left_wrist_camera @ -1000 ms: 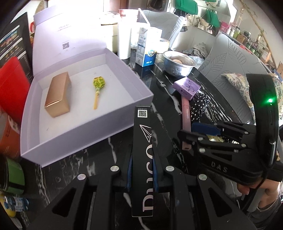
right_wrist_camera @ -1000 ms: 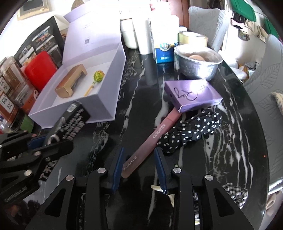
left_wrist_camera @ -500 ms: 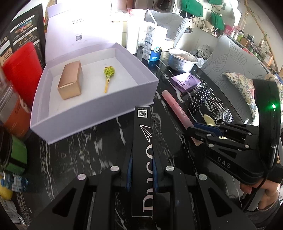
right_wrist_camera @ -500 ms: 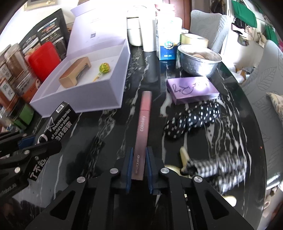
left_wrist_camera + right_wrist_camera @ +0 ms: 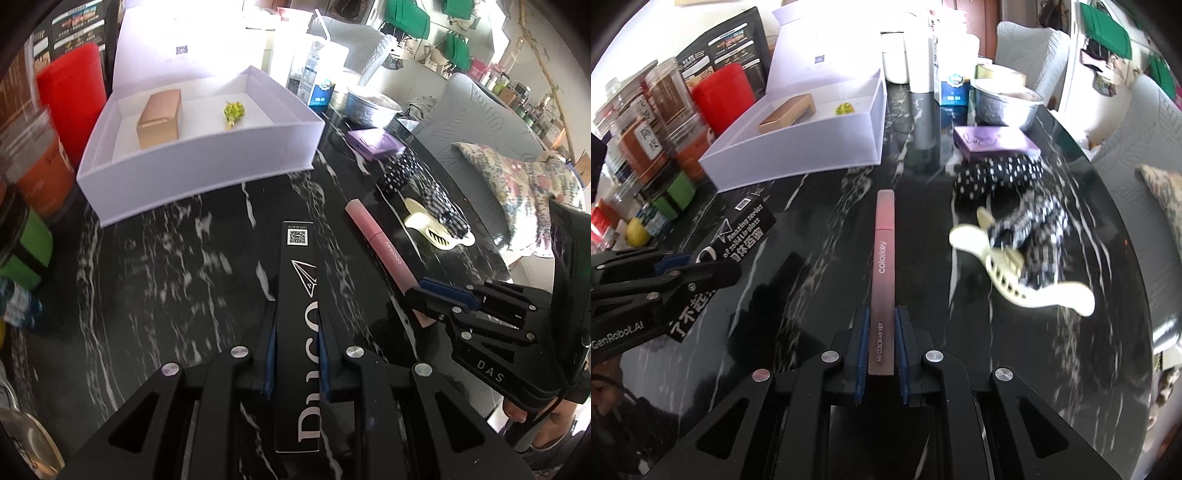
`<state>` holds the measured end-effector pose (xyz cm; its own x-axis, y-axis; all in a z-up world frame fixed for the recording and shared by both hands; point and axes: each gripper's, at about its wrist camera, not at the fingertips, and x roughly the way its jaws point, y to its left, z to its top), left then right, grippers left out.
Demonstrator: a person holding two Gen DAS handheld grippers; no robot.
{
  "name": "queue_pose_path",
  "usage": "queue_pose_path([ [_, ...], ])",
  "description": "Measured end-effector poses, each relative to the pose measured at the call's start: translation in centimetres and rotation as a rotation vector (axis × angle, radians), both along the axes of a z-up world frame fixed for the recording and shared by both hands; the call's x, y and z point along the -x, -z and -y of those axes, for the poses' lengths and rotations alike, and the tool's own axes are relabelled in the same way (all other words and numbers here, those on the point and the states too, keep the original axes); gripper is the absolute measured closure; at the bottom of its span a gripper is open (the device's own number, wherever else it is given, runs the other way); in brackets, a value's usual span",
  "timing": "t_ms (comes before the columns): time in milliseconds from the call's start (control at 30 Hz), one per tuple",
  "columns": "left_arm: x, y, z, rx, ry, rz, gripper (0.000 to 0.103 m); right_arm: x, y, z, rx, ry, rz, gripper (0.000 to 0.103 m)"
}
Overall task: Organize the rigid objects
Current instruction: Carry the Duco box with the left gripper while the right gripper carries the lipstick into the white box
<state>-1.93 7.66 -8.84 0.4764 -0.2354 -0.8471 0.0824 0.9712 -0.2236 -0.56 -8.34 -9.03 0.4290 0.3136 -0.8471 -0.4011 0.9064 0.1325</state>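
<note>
My left gripper (image 5: 295, 332) is shut on a long black carton (image 5: 298, 284) with a QR code, held above the black marble table (image 5: 166, 288). My right gripper (image 5: 881, 325) is shut on a slim pink carton (image 5: 883, 266) marked "colorkey", which points away from me. Each gripper shows in the other's view: the right gripper (image 5: 436, 295) with the pink carton (image 5: 376, 240), the left gripper (image 5: 698, 266) with the black carton (image 5: 738, 236). An open lilac box (image 5: 207, 173) ahead holds a gold box (image 5: 160, 114) and a green lollipop (image 5: 233, 112).
A purple flat box (image 5: 995, 142), a polka-dot cloth (image 5: 1001, 173), a checked cloth and a cream hair clip (image 5: 1015, 284) lie on the right. A metal bowl (image 5: 1006, 105), milk carton (image 5: 951, 88) and cups stand behind. Jars and a red canister (image 5: 720, 92) line the left.
My right gripper closed on the pink carton and lifted it off the table, drawing back from the purple box. Both grippers pulled back, so the lilac box now looks farther away.
</note>
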Motion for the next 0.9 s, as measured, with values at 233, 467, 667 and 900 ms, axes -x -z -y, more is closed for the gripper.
queue_pose_path([
  [233,0.8,0.2,-0.4,-0.004,-0.012,0.000,0.085,2.0,0.1,-0.7,0.012,-0.040,-0.010,0.082],
  [467,1.0,0.2,-1.1,-0.020,-0.039,0.005,0.085,0.8,0.2,-2.0,0.029,-0.032,0.023,0.072],
  [667,1.2,0.3,-1.7,-0.019,-0.056,0.001,0.085,0.8,0.3,-2.6,0.063,-0.057,0.051,0.090],
  [900,1.5,-0.4,-1.8,-0.013,-0.064,0.013,0.085,1.5,-0.7,-2.5,0.041,-0.060,0.070,0.090],
])
